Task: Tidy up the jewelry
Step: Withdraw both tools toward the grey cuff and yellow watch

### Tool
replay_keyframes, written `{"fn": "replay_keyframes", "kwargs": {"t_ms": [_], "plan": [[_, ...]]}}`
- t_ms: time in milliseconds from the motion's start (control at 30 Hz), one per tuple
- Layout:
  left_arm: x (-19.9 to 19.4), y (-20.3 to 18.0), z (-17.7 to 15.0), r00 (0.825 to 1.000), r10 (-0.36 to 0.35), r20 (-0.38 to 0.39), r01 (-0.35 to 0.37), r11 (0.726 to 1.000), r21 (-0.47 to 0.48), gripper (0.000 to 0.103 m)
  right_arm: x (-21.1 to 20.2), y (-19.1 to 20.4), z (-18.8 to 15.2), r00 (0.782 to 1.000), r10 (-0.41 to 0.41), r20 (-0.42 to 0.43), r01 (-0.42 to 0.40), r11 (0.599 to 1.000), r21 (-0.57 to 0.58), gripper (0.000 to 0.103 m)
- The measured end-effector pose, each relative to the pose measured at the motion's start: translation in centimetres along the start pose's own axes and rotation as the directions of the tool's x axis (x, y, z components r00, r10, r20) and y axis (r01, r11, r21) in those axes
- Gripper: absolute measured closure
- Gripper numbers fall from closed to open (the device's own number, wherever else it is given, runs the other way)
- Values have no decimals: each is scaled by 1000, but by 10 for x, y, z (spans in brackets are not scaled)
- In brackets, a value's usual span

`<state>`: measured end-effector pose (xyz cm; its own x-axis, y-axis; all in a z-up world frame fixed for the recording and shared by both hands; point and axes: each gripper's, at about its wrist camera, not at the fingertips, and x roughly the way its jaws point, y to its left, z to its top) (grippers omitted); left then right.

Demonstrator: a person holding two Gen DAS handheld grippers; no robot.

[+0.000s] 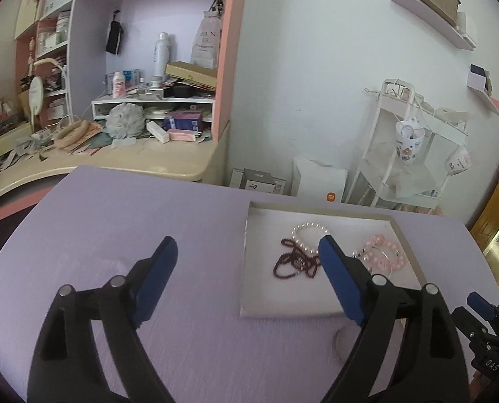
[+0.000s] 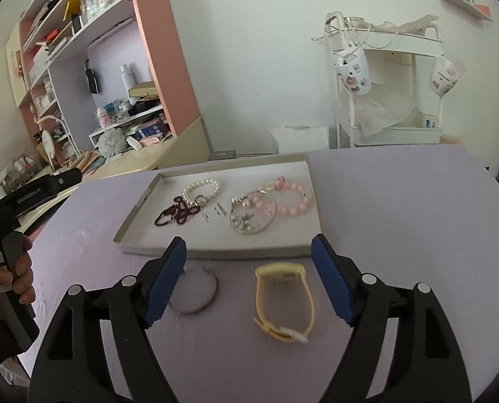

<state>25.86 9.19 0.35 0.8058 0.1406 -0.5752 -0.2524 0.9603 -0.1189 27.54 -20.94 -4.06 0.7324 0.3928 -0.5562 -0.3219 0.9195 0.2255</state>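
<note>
A shallow white tray (image 2: 142, 216) sits on a lilac tabletop (image 2: 400, 208), holding most of the jewelry. From the right wrist view, five pieces can be counted inside it: a white pearl bracelet (image 2: 200, 189) at the back left, a dark red bead strand (image 2: 174, 213) bunched just in front of it, a thin silver bangle (image 2: 273, 216) with small silver charms in the middle, and two pink bead bracelets (image 2: 291, 198) overlapping at the right. A few tiny items lie between the pearl bracelet and the bangle, too small to identify.

Two pieces lie on the table outside the tray, just in front of its near edge: a pale yellow watch strap (image 2: 284, 302), buckled into a loop, and a dark thin bangle (image 2: 209, 294) to its left, partly hidden behind a blue pad.

The right gripper (image 2: 249, 257) hovers above these two pieces, angled downward, its blue-padded jaws spread wide with nothing between the pads. The strap lies between the jaws, untouched.

The left gripper (image 1: 247, 247) is held over bare tabletop to the left of the tray, also tilted downward, jaws wide apart and empty. In its view the right-hand blue finger (image 1: 340, 278) covers part of the tray, hiding the silver bangle and part of the pearl bracelet (image 1: 305, 231); the dark red strand (image 1: 293, 262) and pink beads (image 1: 389, 252) show on either side.

At the left edge of the right wrist view, a person's hand (image 2: 6, 275) grips the left tool's handle, cut off by the frame.
</note>
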Motion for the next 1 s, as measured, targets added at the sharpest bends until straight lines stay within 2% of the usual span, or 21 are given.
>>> {"fn": "replay_keyframes", "kwargs": {"t_ms": [333, 600, 833, 1000], "plan": [[-33, 11, -19, 1000, -3, 27, 4, 1000, -29, 13, -7, -10, -31, 998, -51, -37, 52, 999, 17, 20], [-45, 13, -24, 999, -6, 38, 7, 999, -32, 13, 25, -14, -35, 989, -99, -113, 100, 995, 2, 20], [-51, 24, -12, 998, 9, 54, -6, 999, -42, 13, 52, -11, -29, 978, -115, -175, 113, 993, -22, 20], [-46, 28, -5, 999, 8, 50, -6, 999, -40, 13, 66, -10, -26, 968, -129, -214, 121, 991, -52, 26]]}}
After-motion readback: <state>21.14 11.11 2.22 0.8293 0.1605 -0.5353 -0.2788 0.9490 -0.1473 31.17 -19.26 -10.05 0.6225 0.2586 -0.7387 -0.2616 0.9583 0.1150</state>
